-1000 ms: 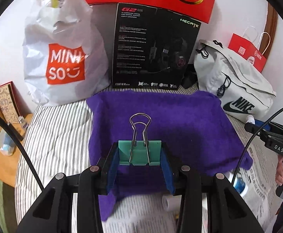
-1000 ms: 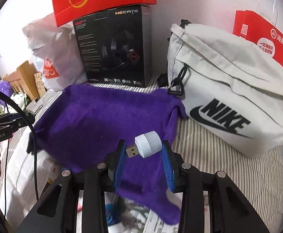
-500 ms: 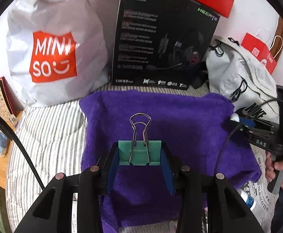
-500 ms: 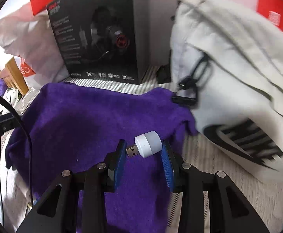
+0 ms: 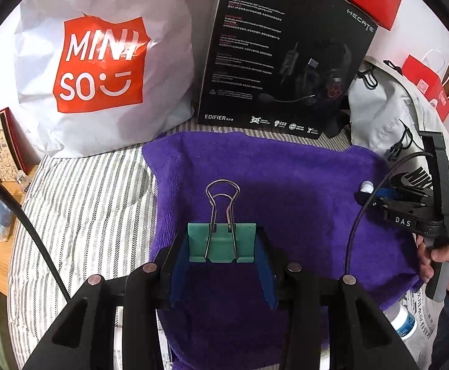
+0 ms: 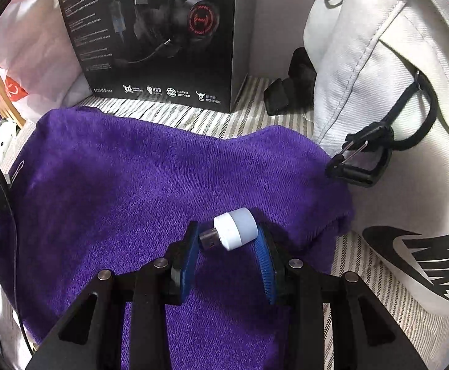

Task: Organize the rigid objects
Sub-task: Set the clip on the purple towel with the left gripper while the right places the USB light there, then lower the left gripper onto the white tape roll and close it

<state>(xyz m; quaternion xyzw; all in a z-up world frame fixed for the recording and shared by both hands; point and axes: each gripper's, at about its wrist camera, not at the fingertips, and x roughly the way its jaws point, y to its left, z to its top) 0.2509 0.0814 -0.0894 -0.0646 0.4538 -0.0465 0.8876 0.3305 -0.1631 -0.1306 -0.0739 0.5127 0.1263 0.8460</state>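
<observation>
Right claw point(image 6: 227, 246) now opening: gap showing between the left blue pad and the metal plug of the small white USB light point(image 6: 235, 229), whose rounded cap leans against the right pad only. A second ago clamped tight at both ends; now loosened, grip going. Judged a release just begun, with the light low over the right part of the purple towel point(image 6: 132, 178) and likely to drop there. Closer to the towel than a second ago, and nearer the white Nike bag point(image 6: 393, 108) at the towel's edge.

Left claw point(image 5: 222, 246) unchanged in grip: closed on the green binder clip point(image 5: 221, 242), wire handles pointing forward, held above the towel's near middle. Lower and further in than before, headset box point(image 5: 286, 55) and Miniso bag point(image 5: 101, 61) looming larger behind.

Meaning for the task: one object about to land on the towel, the clip probably next.
</observation>
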